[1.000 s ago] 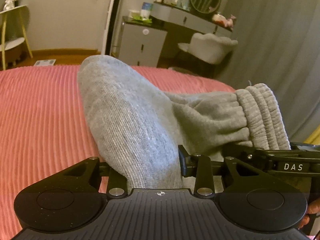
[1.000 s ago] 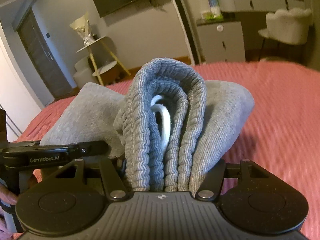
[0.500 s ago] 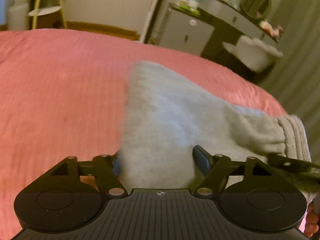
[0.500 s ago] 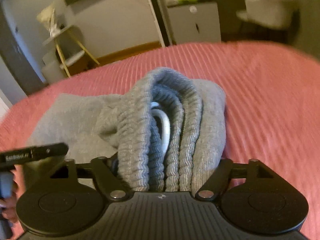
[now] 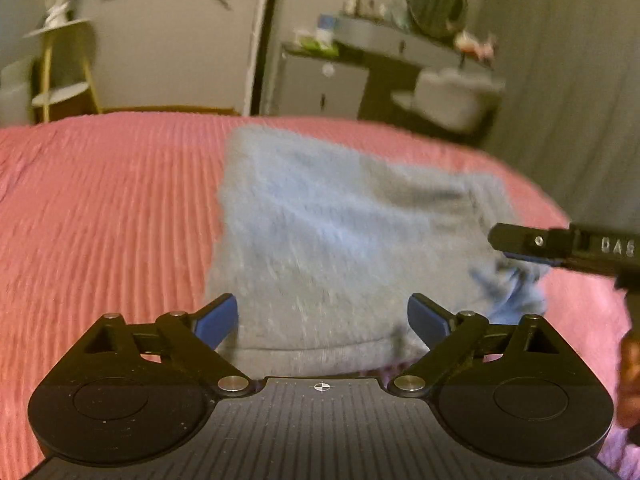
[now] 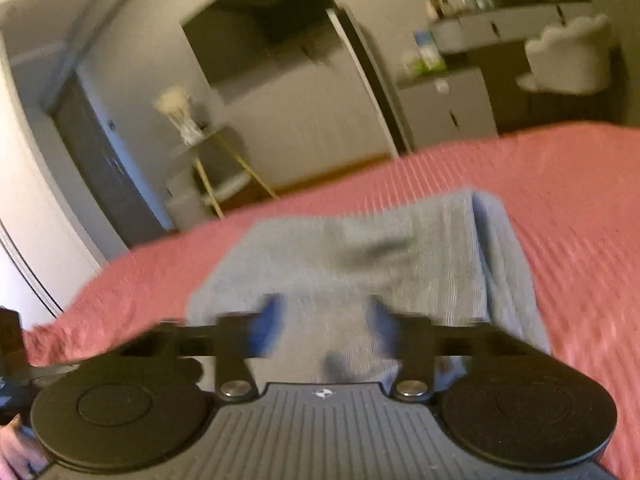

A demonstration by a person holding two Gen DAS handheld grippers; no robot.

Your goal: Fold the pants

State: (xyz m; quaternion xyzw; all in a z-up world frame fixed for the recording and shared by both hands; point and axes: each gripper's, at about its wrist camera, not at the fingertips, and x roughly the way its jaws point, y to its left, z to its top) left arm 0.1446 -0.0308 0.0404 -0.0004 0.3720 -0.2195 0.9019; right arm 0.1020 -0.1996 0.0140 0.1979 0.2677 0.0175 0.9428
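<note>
The grey sweatpants lie folded in a compact block on the pink bedspread. My left gripper is open, its blue pads spread apart at the near edge of the pants, holding nothing. My right gripper is open too, its blurred blue pads apart just above the near edge of the pants. The right gripper's black finger shows at the right edge of the left wrist view, beside the pants. Both views are motion-blurred.
Beyond the far bed edge stand a grey cabinet, a dresser with a round mirror, a pale chair and a gold-legged shelf. A grey curtain hangs at the right. A dark door is at the left.
Both grippers have opened and let go of the pants. The pants, held up a second ago, now lie flat and folded on the bed, and both grippers have pulled back a little.
</note>
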